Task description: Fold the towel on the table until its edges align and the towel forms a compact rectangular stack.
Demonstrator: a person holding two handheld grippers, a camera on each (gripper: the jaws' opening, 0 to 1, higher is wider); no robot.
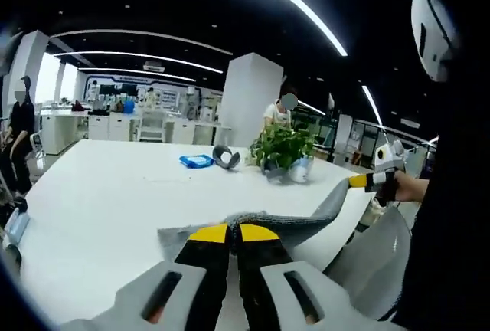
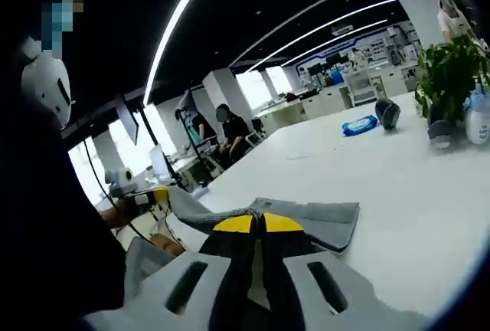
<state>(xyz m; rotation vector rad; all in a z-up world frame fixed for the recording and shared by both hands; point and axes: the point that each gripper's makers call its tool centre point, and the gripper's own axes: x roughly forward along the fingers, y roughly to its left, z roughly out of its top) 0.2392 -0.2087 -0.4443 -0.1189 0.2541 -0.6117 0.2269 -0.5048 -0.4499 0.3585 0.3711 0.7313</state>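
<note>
Where the grey towel (image 1: pixel 264 224) meets the yellow-tipped jaws of the left gripper (image 1: pixel 233 233), its near edge is hidden behind them; those jaws are pressed together on the cloth. Ahead of them and to the right, the right gripper (image 1: pixel 366 181) pinches a far corner, its holder cut off at the view's edge. From the right gripper (image 2: pixel 259 224), likewise closed on the towel (image 2: pixel 306 220), the left gripper (image 2: pixel 157 195) appears small and indistinct. Beyond the jaws the white table (image 1: pixel 99 201) carries a potted plant (image 1: pixel 282 151), a blue packet (image 1: pixel 197 161) and a tape roll (image 1: pixel 226 157), under ceiling light strips (image 1: pixel 295 1) in an open office.
</note>
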